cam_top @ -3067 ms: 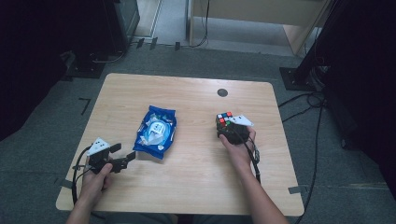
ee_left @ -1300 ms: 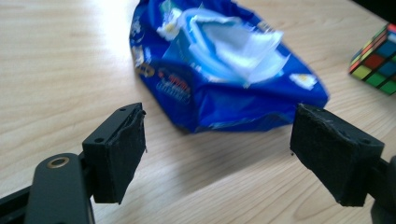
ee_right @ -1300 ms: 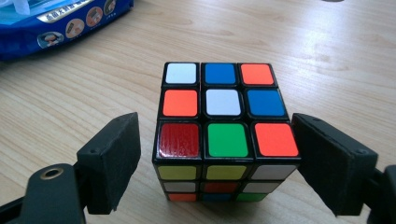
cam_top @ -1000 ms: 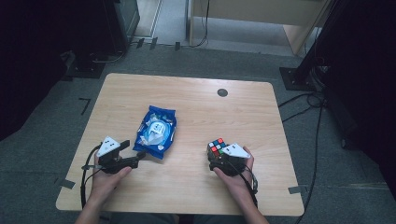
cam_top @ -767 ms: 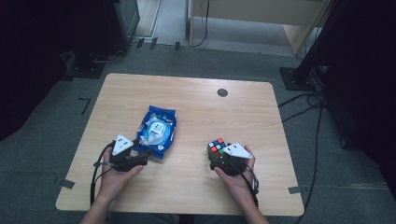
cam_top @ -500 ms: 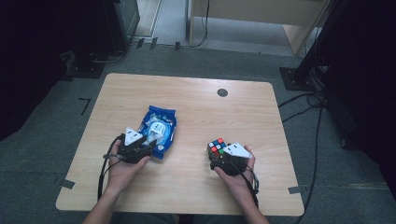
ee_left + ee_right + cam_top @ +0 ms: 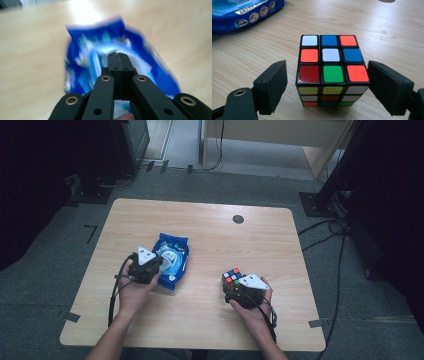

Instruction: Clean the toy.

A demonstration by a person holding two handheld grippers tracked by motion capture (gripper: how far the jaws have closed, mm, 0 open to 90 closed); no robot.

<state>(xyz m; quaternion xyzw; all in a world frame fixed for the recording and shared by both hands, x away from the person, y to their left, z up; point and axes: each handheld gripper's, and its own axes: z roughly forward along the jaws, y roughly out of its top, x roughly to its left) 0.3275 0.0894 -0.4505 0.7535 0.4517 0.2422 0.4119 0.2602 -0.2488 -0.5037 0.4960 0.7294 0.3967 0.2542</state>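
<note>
Since a second ago our left gripper (image 7: 150, 265) has travelled from the table's near-left up to the blue snack bag (image 7: 172, 260), and its jaws have just been closing. In the left gripper view they now meet with no gap, nothing visibly pinched between them, tips over the blurred bag (image 7: 82, 52). We judge this as a missed or not yet begun grab, so the jaws must reopen before the bag can be taken. Further right, our right gripper (image 7: 235, 287) has stayed put. In the right gripper view its pads stand apart on either side of the puzzle cube (image 7: 330, 67), just clear of it, and the cube rests on the wooden table (image 7: 260, 240).
</note>
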